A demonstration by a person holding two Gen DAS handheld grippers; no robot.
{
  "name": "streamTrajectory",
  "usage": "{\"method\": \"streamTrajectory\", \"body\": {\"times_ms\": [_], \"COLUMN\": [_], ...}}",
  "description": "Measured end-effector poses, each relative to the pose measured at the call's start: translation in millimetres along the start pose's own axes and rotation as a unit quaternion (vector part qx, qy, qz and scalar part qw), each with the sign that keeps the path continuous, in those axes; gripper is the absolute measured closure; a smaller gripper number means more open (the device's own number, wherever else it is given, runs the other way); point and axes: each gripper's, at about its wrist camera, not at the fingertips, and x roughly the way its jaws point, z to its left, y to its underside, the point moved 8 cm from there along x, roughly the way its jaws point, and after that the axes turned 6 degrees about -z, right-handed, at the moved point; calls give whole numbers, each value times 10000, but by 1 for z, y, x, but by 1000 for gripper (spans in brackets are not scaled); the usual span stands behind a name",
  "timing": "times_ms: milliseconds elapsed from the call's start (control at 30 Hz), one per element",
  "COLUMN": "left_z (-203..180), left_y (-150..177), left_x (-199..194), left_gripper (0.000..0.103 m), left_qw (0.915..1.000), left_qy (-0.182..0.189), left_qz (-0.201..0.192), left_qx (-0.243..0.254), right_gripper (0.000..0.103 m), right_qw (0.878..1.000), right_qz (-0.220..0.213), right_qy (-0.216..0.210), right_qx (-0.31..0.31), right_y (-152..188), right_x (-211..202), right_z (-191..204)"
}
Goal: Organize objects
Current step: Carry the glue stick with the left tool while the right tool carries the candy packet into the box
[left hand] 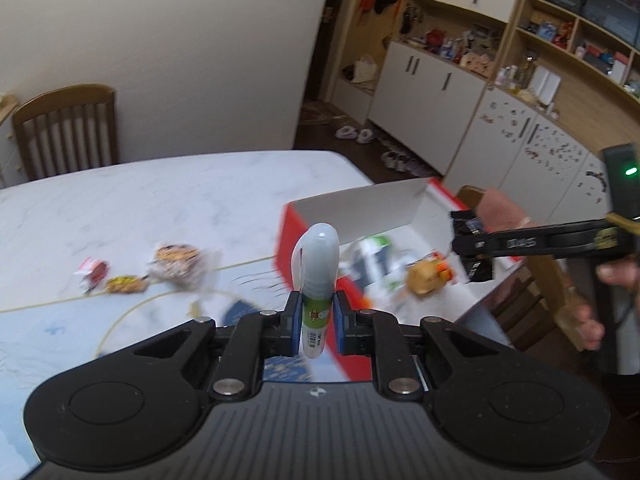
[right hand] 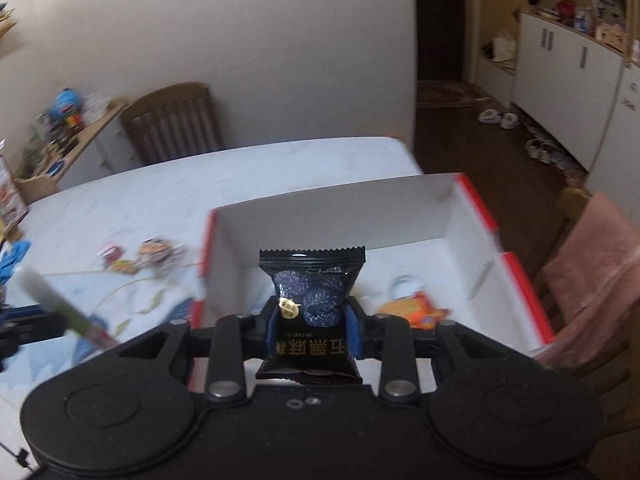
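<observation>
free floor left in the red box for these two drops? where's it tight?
Box: bare floor along the back wall and far-right corner. Crowded at the near side around the orange packet. Outside, the table is bare behind the snack cluster.

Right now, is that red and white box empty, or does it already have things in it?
Not empty. The open box already holds an orange snack packet and a few other blurred items on its white floor.
</observation>
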Motion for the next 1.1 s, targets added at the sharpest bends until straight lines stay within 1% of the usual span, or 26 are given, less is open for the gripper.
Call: {"method": "streamTrajectory", "body": {"times_ms": [167,300,433,533,733,933,1100], "left_z": [-40,-70,-98,-112,-128,-132,-131], "left_y": [-18,-28,-31,-27,-16,-6,2], "left_x": [6,19,44,70,116,152,176], "left_gripper": [89,89,89,89,89,89,89], "left_qw": [9995,9985,9969,9954,9921,9891,9858], "left_qy": [256,476,610,684,629,497,417], "left_qz": [-81,-28,149,396,802,1100,1329], "left_qx": [173,254,478,548,731,848,933], "right_gripper": [71,71,71,71,71,71,71], "right_qw": [9999,9997,9996,9992,9986,9978,9971], "right_qz": [-2,50,148,212,367,412,514], "right_qy": [163,226,253,327,293,300,205], "right_qx": [53,75,-11,-122,-260,-426,-520], "right_y": [1,5,9,11,21,26,30], "right_x": [8,16,23,32,45,56,62], "right_z": [-35,-52,-61,-68,-76,-78,-79]}}
